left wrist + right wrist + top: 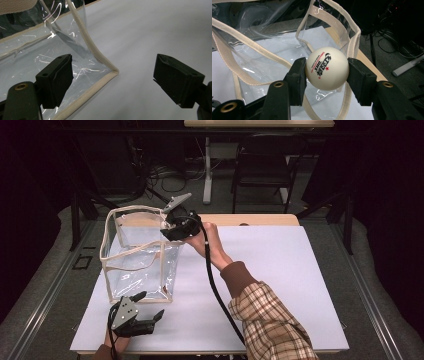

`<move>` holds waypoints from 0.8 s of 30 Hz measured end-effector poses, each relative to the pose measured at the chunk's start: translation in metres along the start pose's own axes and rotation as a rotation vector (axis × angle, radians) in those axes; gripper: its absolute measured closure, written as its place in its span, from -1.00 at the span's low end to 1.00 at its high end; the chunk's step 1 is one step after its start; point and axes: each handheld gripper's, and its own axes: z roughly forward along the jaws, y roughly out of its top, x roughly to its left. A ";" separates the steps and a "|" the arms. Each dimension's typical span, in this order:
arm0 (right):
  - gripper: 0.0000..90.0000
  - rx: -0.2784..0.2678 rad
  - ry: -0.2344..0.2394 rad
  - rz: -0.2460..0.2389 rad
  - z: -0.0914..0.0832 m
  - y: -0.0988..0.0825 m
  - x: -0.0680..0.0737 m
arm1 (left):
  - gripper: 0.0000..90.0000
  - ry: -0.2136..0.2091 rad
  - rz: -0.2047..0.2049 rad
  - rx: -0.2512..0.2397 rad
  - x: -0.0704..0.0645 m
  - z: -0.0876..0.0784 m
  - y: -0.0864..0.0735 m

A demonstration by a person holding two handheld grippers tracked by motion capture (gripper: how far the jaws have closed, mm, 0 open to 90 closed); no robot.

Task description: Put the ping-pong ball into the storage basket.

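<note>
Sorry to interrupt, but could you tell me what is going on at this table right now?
A person works two handheld grippers. The right gripper has its fingers shut on a white ping-pong ball, held over the open top of a clear plastic bag with beige trim that stands on the white table. The left gripper is open beside the bag's lower corner, holding nothing.

Overhead and both close views share the bag (137,252).

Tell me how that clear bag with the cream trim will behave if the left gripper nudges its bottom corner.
The clear bag will probably buckle rather than slide stiffly: its thin film walls show creases and bowed trim. It looks light, with nothing seen inside, so a nudge from the left gripper, jaws open beside the corner, might shift or tip it.
</note>
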 end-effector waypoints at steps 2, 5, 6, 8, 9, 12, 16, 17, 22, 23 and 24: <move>0.13 0.003 -0.002 -0.009 0.000 0.001 0.001 | -0.64 0.001 0.001 0.000 0.000 0.000 0.000; 0.13 0.007 0.000 -0.008 0.002 0.003 0.002 | -0.64 0.000 0.001 0.000 0.000 0.000 0.000; 0.13 0.012 0.002 -0.011 0.003 0.003 0.002 | -0.64 0.001 0.001 0.000 0.000 0.000 0.000; 0.13 0.018 0.001 -0.012 0.005 0.004 0.003 | -0.64 0.001 0.000 0.000 0.000 0.000 0.000; 0.13 0.019 0.004 -0.010 0.006 0.004 0.003 | -0.64 0.001 0.000 0.000 0.000 0.000 0.000; 0.13 0.029 0.006 -0.008 0.008 0.004 0.002 | -0.64 0.001 -0.002 -0.001 0.000 0.000 0.000; 0.13 0.037 0.004 -0.004 0.012 0.004 0.001 | -0.64 0.001 -0.001 -0.001 0.000 0.000 0.000; 0.13 0.043 0.004 -0.001 0.012 0.005 0.001 | -0.64 0.000 0.000 0.000 0.000 0.000 0.000; 0.13 0.043 0.005 0.000 0.015 0.007 0.000 | -0.64 0.000 0.000 -0.001 0.000 0.000 0.000; 0.13 0.043 0.004 0.004 0.015 0.007 0.001 | -0.64 0.000 0.000 0.000 0.000 0.000 0.000; 0.13 0.046 0.004 -0.002 0.016 0.007 0.000 | -0.64 0.000 0.000 0.000 0.000 0.000 0.000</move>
